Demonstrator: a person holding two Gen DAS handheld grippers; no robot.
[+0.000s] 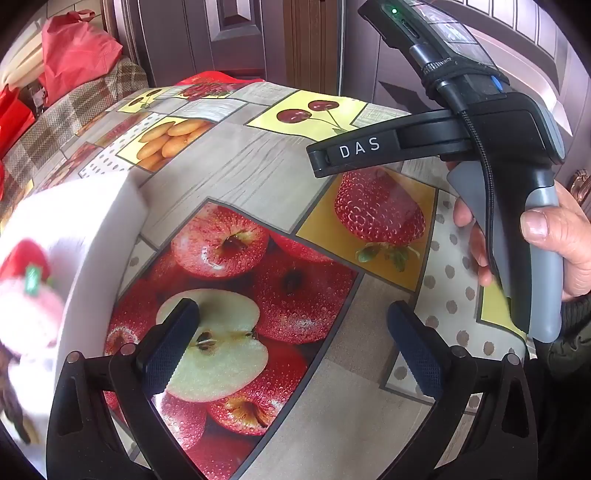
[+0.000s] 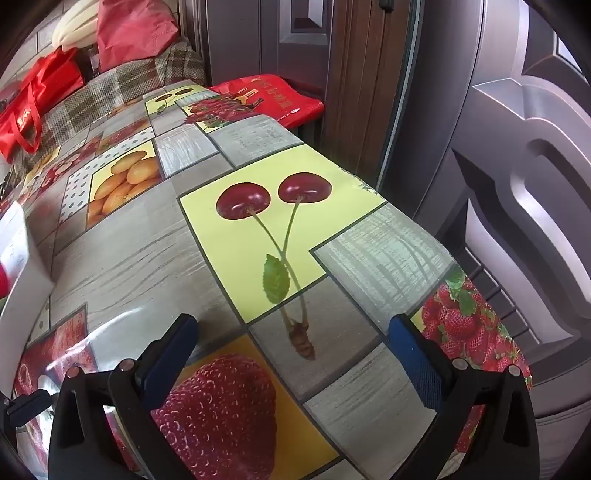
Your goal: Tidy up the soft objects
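A white box stands at the left of the table, and a soft pink and red plush toy lies inside it, blurred at the frame's edge. My left gripper hangs open over the apple print of the fruit-patterned tablecloth, right of the box, with nothing between its fingers. The right gripper's body, held by a hand, fills the upper right of the left wrist view. My right gripper is open over the cherry and strawberry prints, empty. The box corner shows at the far left there.
Red bags and a red cloth lie on a checked cover at the table's far end. Another red bag sits beyond the far edge. A panelled door stands close to the table's right edge.
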